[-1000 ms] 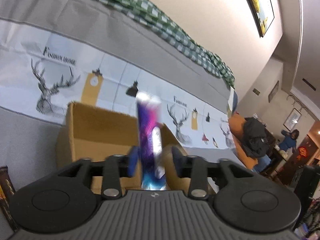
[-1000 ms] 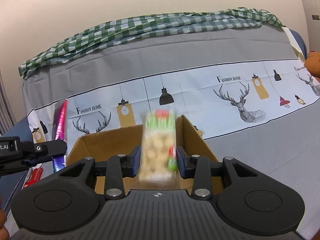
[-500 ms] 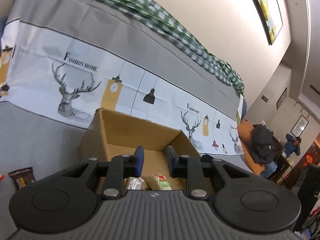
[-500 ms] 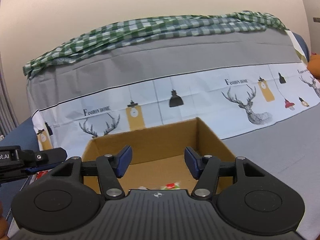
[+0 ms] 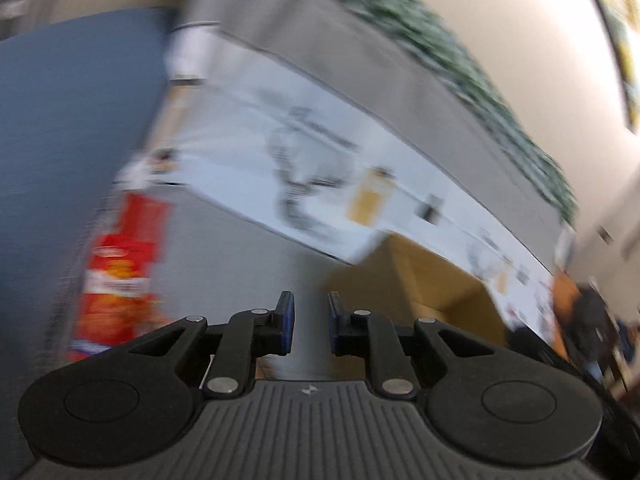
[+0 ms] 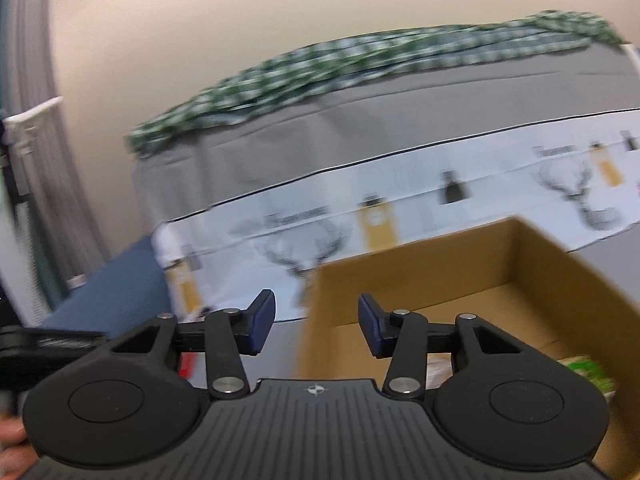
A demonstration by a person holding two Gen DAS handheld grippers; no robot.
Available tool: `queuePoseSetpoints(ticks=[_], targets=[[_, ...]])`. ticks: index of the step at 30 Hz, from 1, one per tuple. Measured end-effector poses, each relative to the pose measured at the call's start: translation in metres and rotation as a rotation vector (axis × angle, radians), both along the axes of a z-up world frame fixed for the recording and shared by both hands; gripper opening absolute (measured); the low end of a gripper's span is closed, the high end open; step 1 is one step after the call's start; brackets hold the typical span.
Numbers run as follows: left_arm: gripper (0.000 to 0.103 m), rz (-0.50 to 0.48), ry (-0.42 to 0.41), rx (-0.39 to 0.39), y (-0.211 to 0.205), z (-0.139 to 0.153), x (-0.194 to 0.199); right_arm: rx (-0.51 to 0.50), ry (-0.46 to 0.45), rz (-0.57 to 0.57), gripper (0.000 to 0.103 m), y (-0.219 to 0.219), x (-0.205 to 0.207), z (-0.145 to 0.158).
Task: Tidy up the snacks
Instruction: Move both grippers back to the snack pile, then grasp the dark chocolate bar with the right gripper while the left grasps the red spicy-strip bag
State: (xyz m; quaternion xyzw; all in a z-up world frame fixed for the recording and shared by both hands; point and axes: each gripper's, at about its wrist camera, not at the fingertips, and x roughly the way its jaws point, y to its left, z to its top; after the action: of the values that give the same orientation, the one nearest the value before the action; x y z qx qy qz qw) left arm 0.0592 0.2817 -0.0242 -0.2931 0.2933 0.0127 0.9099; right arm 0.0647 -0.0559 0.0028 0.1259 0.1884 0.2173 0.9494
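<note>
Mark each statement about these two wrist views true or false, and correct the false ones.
1. The left gripper holds a purple snack packet. False: nothing is between its jaws, which have just been closing.
2. A red and orange snack bag lies left of the left gripper. True.
3. The brown cardboard box is closed with a lid. False: it is open at the top.
4. A green and white snack packet lies inside the box. True.
5. The right gripper grips a snack. False: its jaws are apart and empty.

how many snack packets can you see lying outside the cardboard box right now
1: a red and orange snack packet on the grey cover, left of the left claw. It's blurred; others may lie out of view.
</note>
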Motion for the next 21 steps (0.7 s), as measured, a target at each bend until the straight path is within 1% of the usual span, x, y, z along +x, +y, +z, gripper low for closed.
queuePoseSetpoints(ticks=[3,5,6,9,11,13,14,15,16,17,18,21], targets=[[0.019,0.12,0.066,-0.026,0.034,-0.012,-0.003,0.006,-0.002,0.1,0.048,0.028,-0.009,-0.003],[0.019,0.173,0.109,-0.025,0.047,-0.019,-0.003,-0.005,0.006,0.155,0.048,0.049,-0.013,-0.007],[0.019,0.181,0.125,-0.01,0.05,-0.021,-0.001,-0.014,0.013,0.176,0.048,0.059,-0.014,-0.01],[0.02,0.141,0.148,0.077,0.038,-0.022,0.01,-0.052,0.049,0.238,0.048,0.089,-0.014,-0.022],[0.02,0.159,0.2,0.154,0.032,-0.028,0.018,-0.078,0.064,0.269,0.048,0.105,-0.014,-0.032],[0.02,0.184,0.256,0.181,0.035,-0.038,0.025,-0.139,0.064,0.273,0.048,0.12,-0.014,-0.042],[0.022,0.188,0.266,0.207,0.034,-0.04,0.027,-0.156,0.084,0.27,0.049,0.127,-0.011,-0.046],[0.023,0.178,0.273,0.236,0.031,-0.043,0.029,-0.159,0.096,0.278,0.05,0.131,-0.008,-0.051],[0.028,0.172,0.288,0.26,0.029,-0.045,0.032,-0.178,0.095,0.284,0.053,0.136,-0.006,-0.056],[0.032,0.17,0.308,0.283,0.029,-0.049,0.036,-0.22,0.097,0.273,0.054,0.142,-0.003,-0.062],[0.032,0.166,0.322,0.306,0.027,-0.052,0.038,-0.254,0.117,0.254,0.054,0.147,0.001,-0.067],[0.032,0.149,0.378,0.378,0.02,-0.063,0.047,-0.301,0.195,0.244,0.062,0.157,0.015,-0.083]])
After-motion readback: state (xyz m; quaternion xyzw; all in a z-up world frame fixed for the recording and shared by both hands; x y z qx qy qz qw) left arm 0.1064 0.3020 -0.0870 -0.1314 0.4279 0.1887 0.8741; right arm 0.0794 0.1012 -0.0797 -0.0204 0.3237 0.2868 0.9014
